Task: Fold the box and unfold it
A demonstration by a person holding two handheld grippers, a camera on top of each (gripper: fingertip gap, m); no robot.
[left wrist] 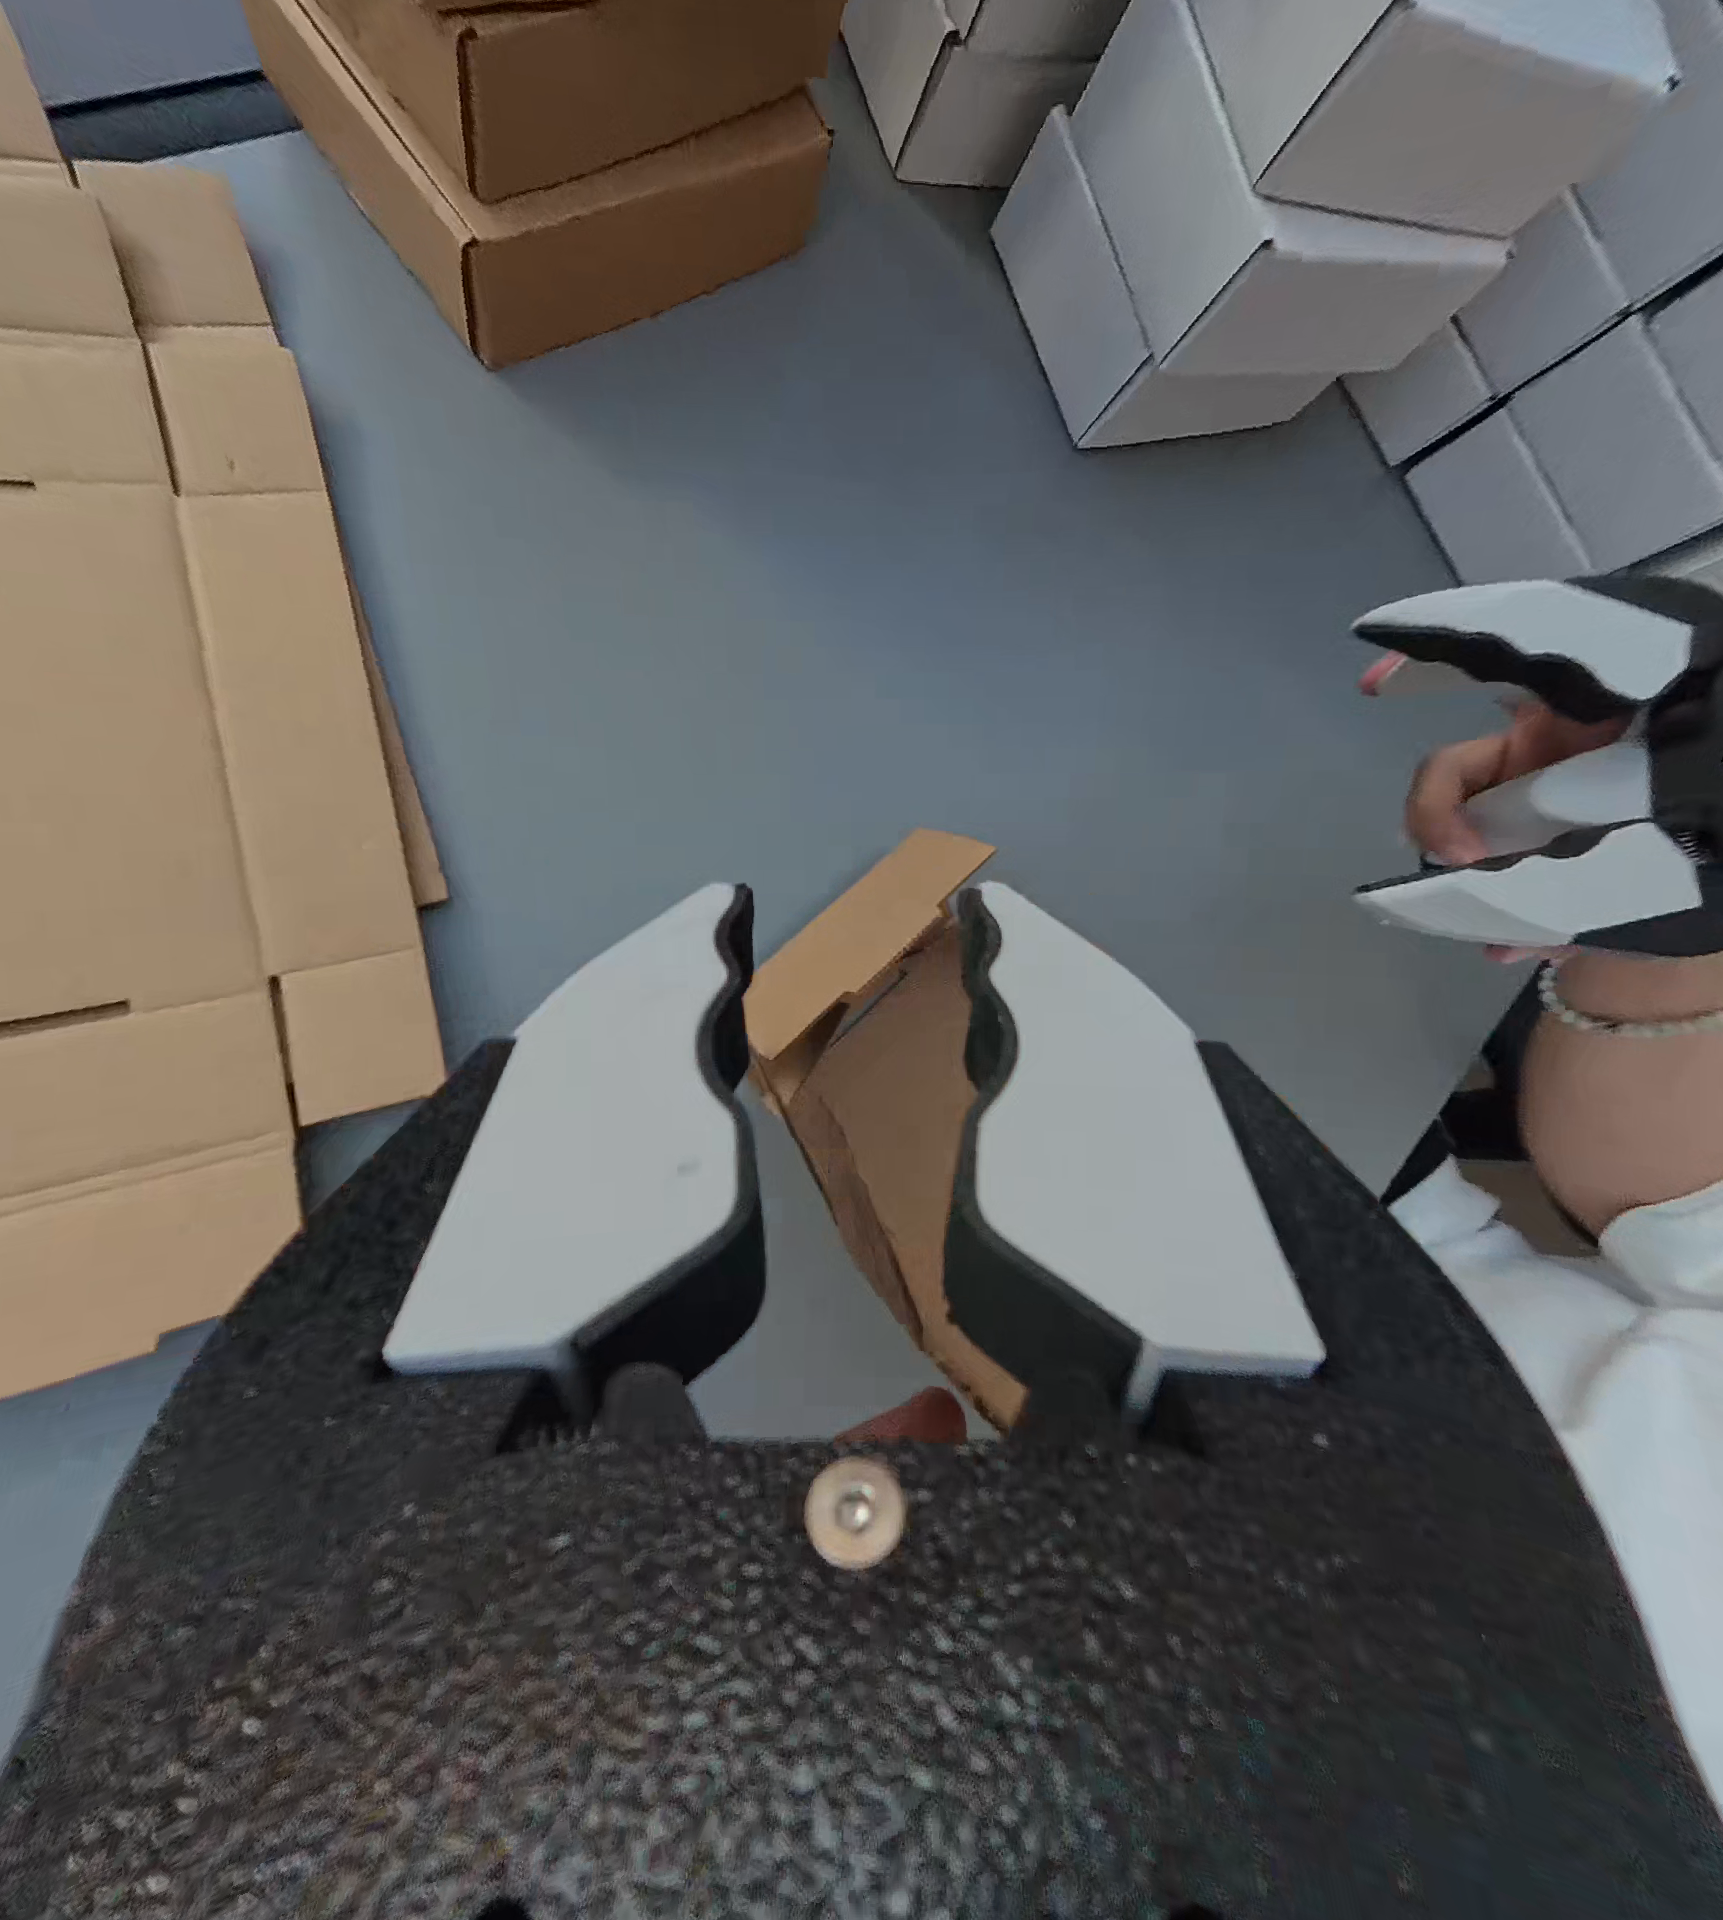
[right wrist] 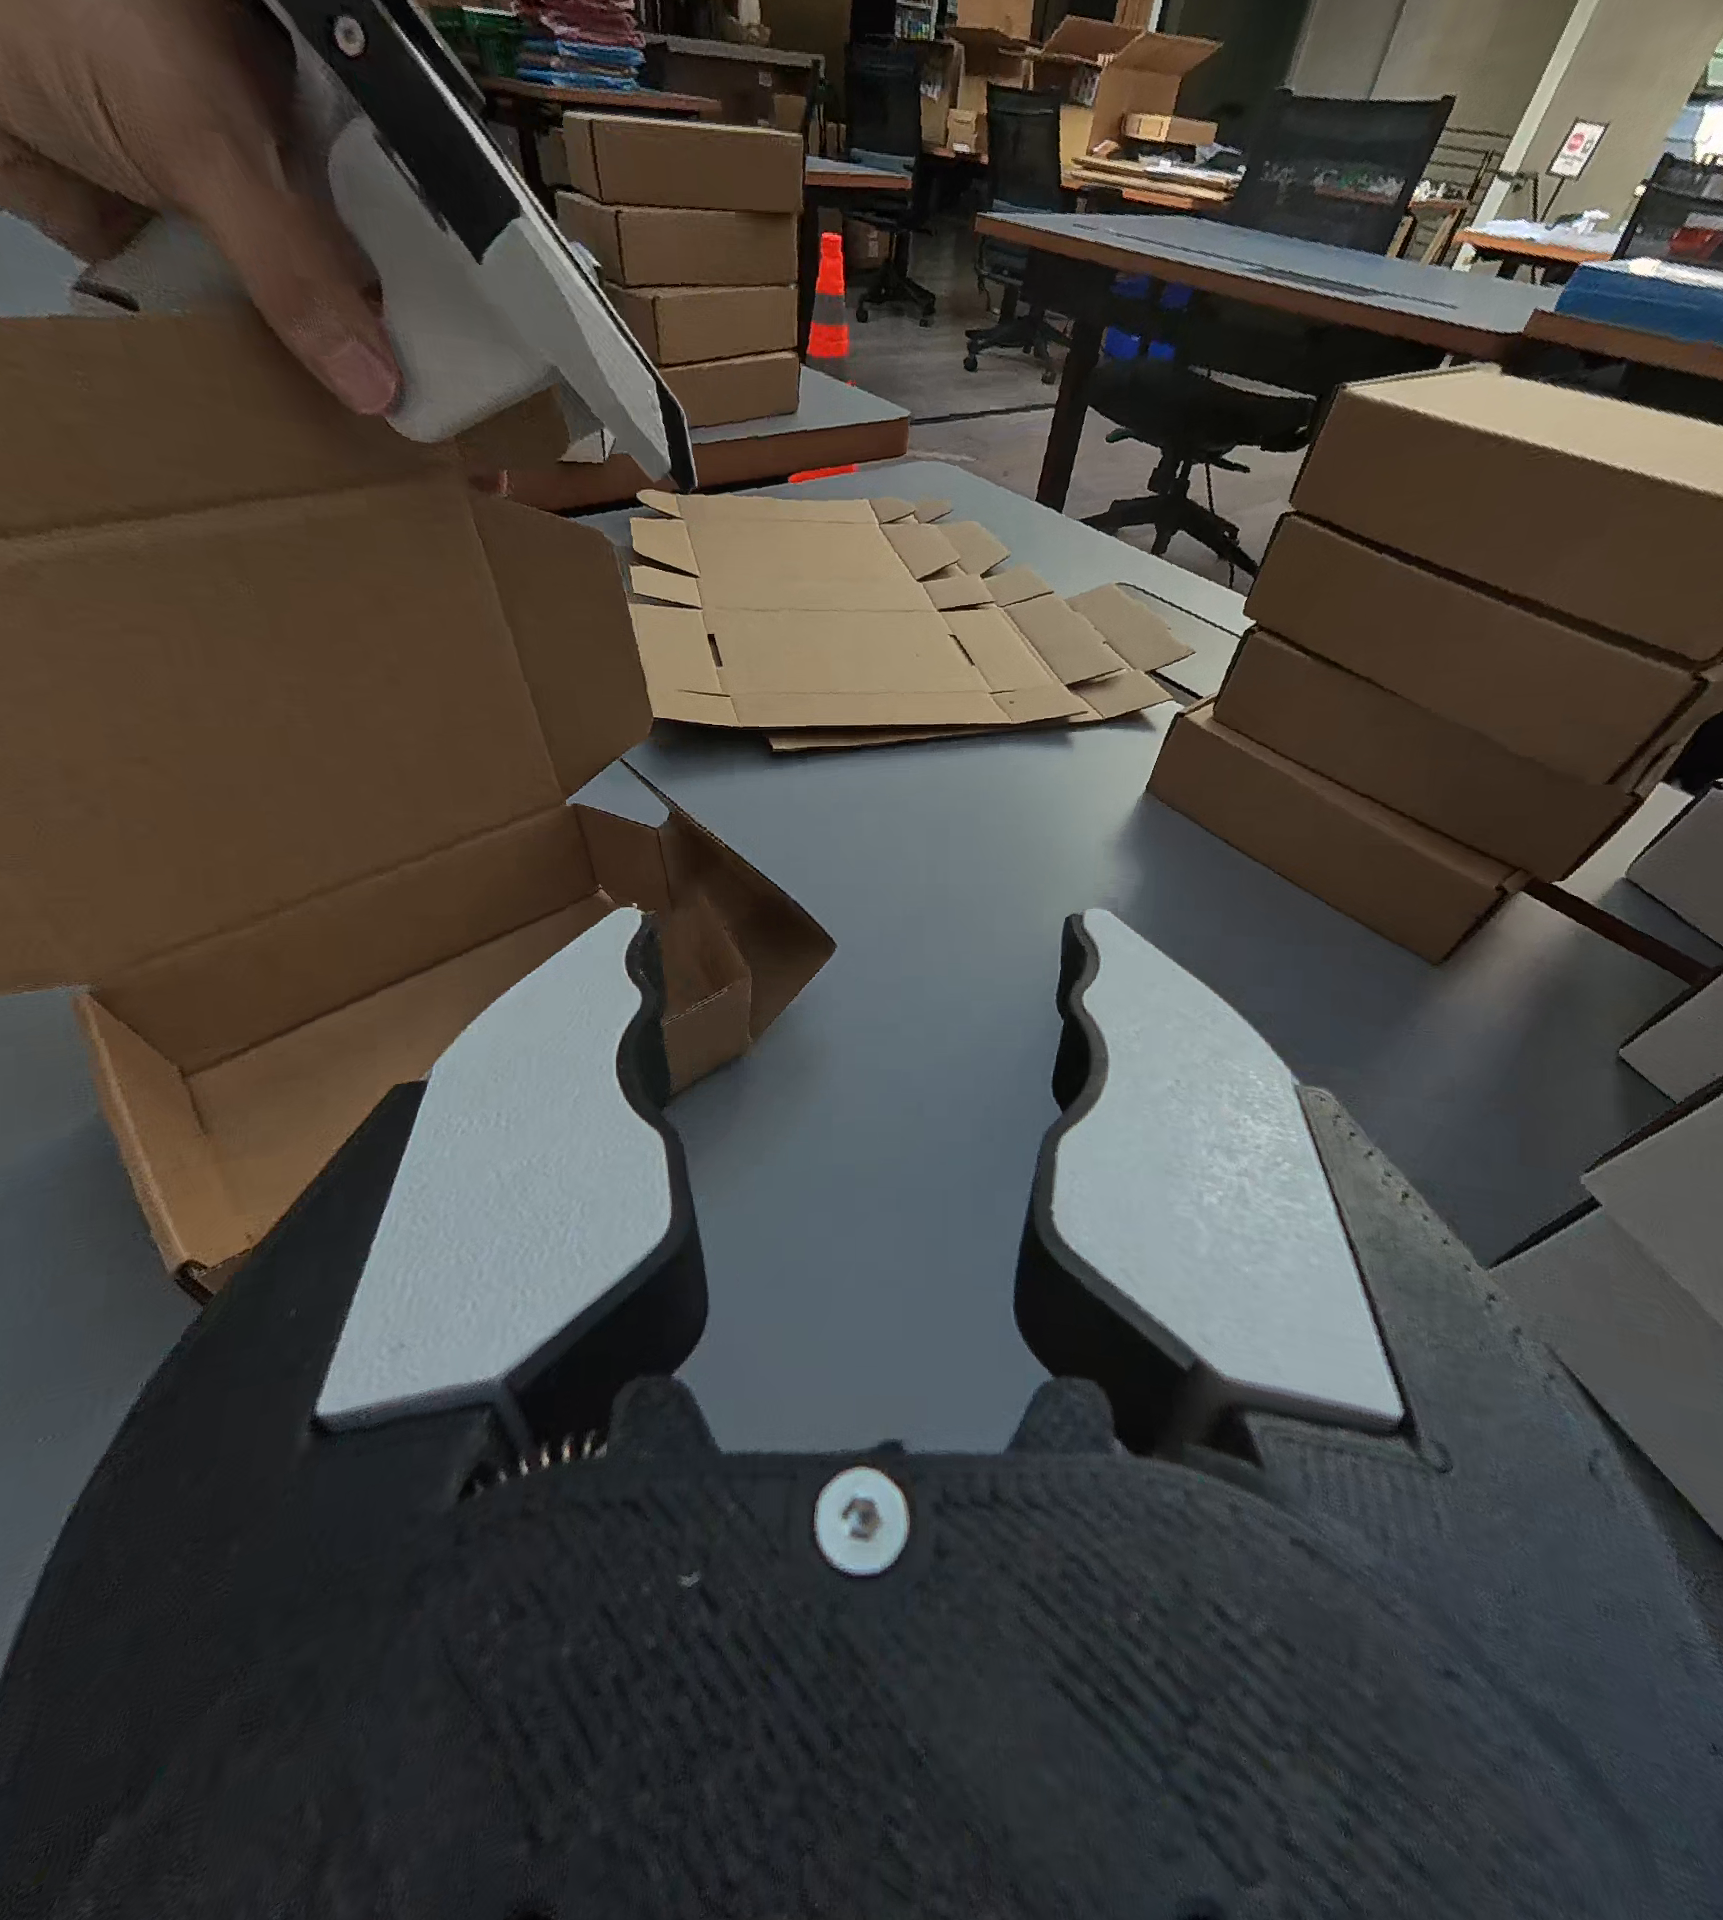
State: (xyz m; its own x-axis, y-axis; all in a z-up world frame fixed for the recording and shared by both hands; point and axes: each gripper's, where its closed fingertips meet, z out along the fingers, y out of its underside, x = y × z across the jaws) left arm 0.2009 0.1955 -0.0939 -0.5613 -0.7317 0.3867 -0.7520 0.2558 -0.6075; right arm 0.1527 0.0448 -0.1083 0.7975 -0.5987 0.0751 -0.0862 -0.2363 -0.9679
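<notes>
Right gripper (right wrist: 862,1023) agape (empty), half-folded box (right wrist: 244,727) left

Each claw (right wrist: 862,940) has pale grey wavy-edged fingers, a black textured body, a silver screw; white sleeve, seemingly beaded bracelet.

— What's carrying everything?
— A grey table (right wrist: 940,894). The half-folded brown box (right wrist: 244,1039) rests on it at left of the right wrist view.
— Else?
— Flat cardboard blanks (right wrist: 836,623) at centre, stacked brown boxes (right wrist: 1459,665) right, white boxes (left wrist: 1356,260) upper right of the left wrist view.
</notes>
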